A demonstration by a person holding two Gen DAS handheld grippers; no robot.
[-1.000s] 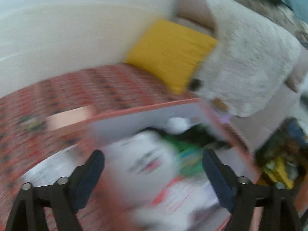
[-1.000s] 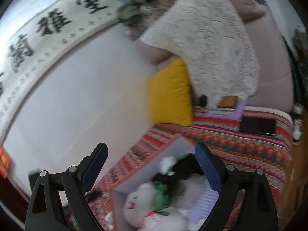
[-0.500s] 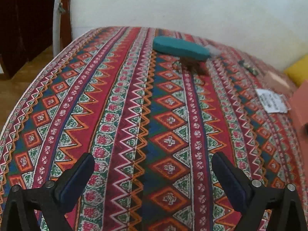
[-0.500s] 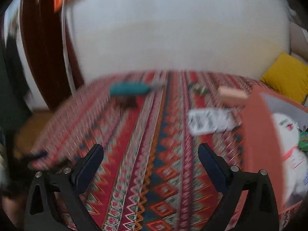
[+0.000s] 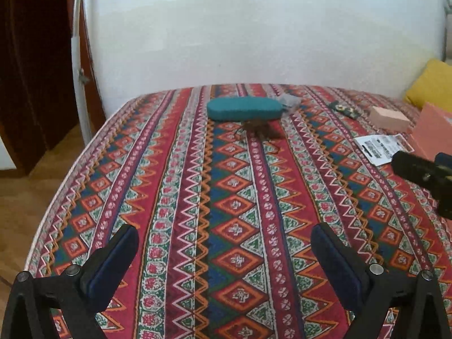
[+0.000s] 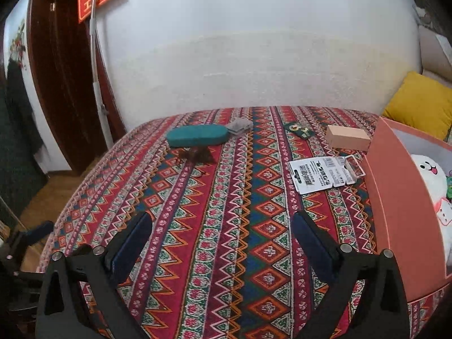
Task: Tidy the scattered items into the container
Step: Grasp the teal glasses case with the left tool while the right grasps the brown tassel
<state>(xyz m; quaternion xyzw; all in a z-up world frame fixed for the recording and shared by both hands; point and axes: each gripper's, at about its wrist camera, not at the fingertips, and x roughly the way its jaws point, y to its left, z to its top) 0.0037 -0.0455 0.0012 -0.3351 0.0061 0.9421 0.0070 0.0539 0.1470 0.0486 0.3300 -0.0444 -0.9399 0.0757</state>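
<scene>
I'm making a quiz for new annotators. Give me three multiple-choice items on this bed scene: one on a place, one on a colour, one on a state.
1. Where is the white plush toy?
A. Inside the box
B. On the pillow
C. On the floor

2. What colour is the long case?
A. Yellow
B. Teal
C. White

3. How do both grippers stand?
A. Shut on paper
B. Holding the case
C. Open, holding nothing

Answers: 1 A, it sits behind the orange box wall. 2 B, teal against the patterned cover. 3 C, the left gripper and right gripper show spread fingers with only fabric between.
</scene>
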